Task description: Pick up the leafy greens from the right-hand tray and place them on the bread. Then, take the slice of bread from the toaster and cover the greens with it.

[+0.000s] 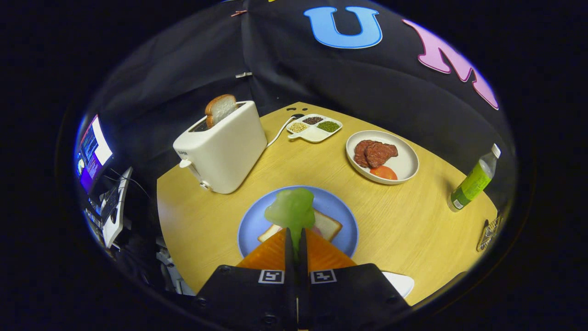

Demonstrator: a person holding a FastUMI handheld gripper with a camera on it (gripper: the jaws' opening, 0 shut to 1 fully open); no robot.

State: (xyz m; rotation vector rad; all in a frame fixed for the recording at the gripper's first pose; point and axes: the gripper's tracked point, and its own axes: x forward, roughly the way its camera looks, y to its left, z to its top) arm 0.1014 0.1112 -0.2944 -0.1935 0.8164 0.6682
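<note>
We see the gripper (296, 239) clamped on the leafy greens (290, 210), a glossy, crinkled leaf hanging over the bread (327, 224) on the round blue plate (342, 209) near the table's (413, 220) front edge. Behind, the smooth white toaster (223, 149) holds a slice (220, 108).

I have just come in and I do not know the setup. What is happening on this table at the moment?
A person is making a sandwich with a handheld gripper. Its fingers are shut on a piece of leafy greens, held over the bread slice on the blue plate. A second slice stands in the toaster, not yet taken. Beyond the fingers are a white plate with meat and tomato, and a green bottle.
</note>
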